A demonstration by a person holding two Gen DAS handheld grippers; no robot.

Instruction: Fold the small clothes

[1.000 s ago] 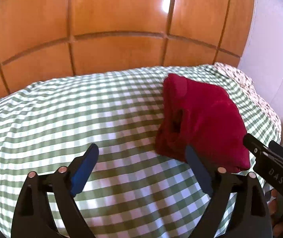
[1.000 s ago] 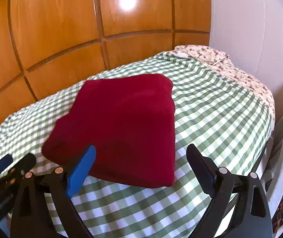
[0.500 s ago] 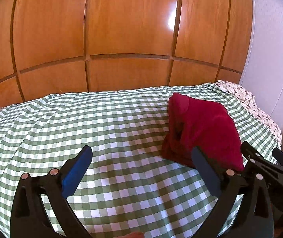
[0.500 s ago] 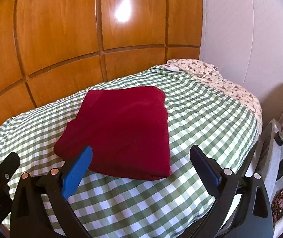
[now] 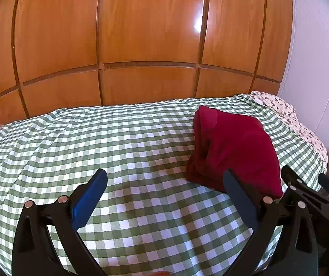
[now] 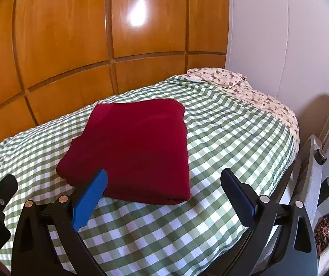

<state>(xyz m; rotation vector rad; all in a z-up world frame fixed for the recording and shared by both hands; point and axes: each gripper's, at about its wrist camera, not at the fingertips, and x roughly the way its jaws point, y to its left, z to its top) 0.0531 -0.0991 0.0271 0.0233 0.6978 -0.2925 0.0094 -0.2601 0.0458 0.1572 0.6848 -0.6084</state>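
Observation:
A dark red garment [image 6: 136, 147] lies folded into a flat packet on the green-and-white checked bed cover [image 6: 228, 133]. It also shows in the left wrist view [image 5: 235, 149], to the right of centre, with its open folded edge facing left. My left gripper [image 5: 164, 191] is open and empty, held above the cover to the left of the garment. My right gripper [image 6: 164, 191] is open and empty, held back from the garment's near edge. The right gripper also shows at the right edge of the left wrist view [image 5: 311, 191].
A wooden panelled wardrobe [image 5: 141, 46] stands behind the bed. A floral pillow [image 6: 238, 85] lies at the bed's far right end against a white wall [image 6: 291, 34]. A chair [image 6: 325, 142] stands right of the bed.
Both grippers have drawn back and up from the bed, so the folded garment looks smaller and farther. The garment has not moved.

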